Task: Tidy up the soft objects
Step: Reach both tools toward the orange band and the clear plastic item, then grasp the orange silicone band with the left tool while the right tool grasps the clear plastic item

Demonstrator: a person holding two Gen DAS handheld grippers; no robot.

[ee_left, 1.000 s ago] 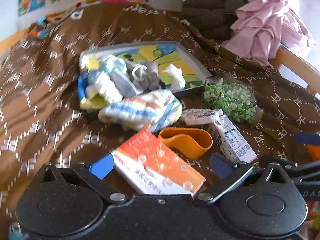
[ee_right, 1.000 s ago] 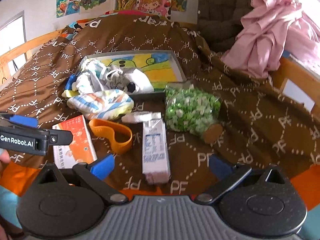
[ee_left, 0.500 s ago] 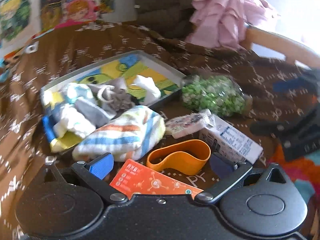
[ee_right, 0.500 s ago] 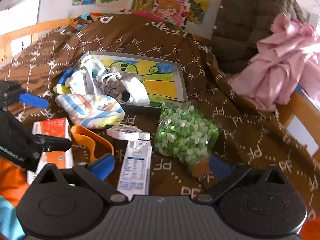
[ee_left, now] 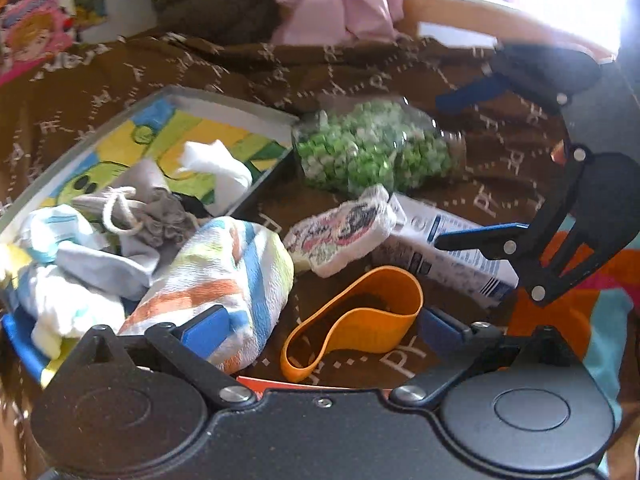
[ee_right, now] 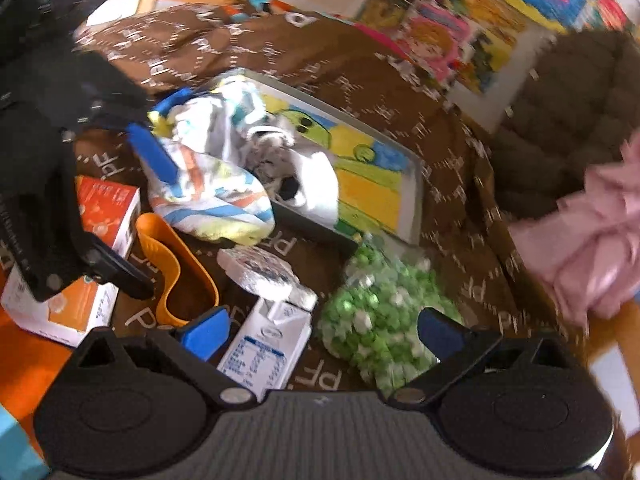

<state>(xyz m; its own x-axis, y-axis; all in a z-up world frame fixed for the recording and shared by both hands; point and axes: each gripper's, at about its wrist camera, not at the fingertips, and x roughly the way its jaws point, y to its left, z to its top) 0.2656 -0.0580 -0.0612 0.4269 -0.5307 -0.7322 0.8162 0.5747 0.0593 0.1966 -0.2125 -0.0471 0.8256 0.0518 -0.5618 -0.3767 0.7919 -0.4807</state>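
Note:
A striped cloth (ee_left: 224, 276) lies half over the near rim of a shallow tray (ee_left: 224, 106) with a cartoon picture; it also shows in the right wrist view (ee_right: 208, 196). Several socks and a grey pouch (ee_left: 156, 216) lie in the tray. A small printed pad (ee_left: 340, 232) lies beside a milk carton (ee_left: 448, 256). My left gripper (ee_left: 320, 330) is open and empty over an orange band (ee_left: 360, 316). My right gripper (ee_right: 320, 328) is open and empty over the carton (ee_right: 268, 348), and it shows at the right of the left wrist view (ee_left: 448, 168).
A jar of green pieces (ee_left: 372, 152) lies on the brown bedspread (ee_left: 500, 184) right of the tray. An orange-and-white box (ee_right: 76, 280) sits at the left. A pink garment (ee_right: 592, 240) hangs at the right, over a wooden bed rail (ee_left: 480, 20).
Both grippers have moved forward and turned, the left toward the right and the right toward the left. The orange box has slid under the left gripper's body. Both stay open.

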